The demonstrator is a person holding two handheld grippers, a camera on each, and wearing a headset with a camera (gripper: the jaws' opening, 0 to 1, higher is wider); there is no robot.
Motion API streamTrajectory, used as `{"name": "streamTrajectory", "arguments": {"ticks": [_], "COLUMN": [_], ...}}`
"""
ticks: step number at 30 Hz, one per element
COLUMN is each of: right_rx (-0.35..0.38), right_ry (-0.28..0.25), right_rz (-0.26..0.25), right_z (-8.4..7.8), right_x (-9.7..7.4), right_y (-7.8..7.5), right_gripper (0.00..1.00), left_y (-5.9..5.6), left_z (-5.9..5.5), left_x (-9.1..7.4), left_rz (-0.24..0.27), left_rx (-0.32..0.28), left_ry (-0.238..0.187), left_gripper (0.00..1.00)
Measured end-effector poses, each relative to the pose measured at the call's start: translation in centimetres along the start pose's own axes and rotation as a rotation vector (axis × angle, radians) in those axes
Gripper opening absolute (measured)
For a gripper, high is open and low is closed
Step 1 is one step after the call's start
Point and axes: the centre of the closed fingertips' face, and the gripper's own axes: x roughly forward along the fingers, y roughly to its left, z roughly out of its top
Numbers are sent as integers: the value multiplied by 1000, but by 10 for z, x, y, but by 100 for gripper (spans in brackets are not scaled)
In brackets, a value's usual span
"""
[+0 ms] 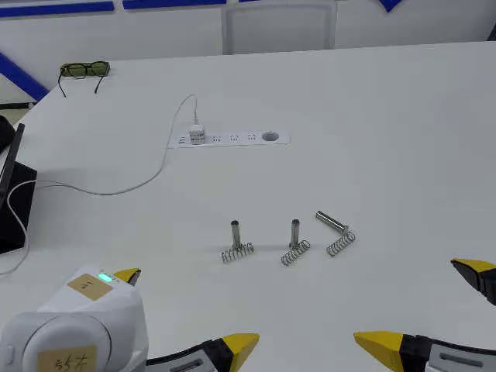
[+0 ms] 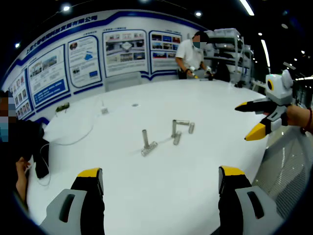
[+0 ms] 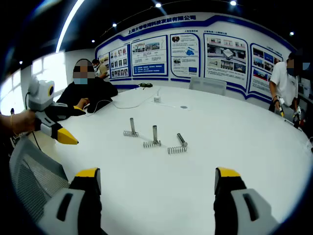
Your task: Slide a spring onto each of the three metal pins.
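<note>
Left tongs [image 2: 161,172]: yellow-tipped, wide apart, empty.
Right tongs [image 3: 157,172]: wide apart, empty.
Ahead of both: three coiled steel springs [image 1: 295,252] loose on white table [image 1: 372,116] beside grey metal pins [image 1: 294,231], two upright, one toppled.
Progress: none threaded; three left.

Bright, even ceiling light, faint shadows, sharp centres; both gripper views bend at edges.

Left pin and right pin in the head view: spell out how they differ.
The left pin stands upright; the right pin lies on its side, at a slant. The left spring lies at the left pin's foot; the right spring lies by the right pin's nearer end. Both pins are bare metal, with no spring on them yet.
</note>
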Motion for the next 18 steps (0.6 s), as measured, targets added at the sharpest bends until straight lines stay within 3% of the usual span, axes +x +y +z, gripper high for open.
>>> {"name": "streamTrajectory", "arguments": {"ticks": [18], "right_rx": [-1], "right_ry": [4], "right_rz": [-3], "right_z": [-1], "right_x": [-1], "right_y": [-2], "right_gripper": [98], "left_y": [-1], "left_z": [0], "left_x": [3], "left_rz": [-5], "left_rx": [5], "left_ry": [6], "left_gripper": [100]}}
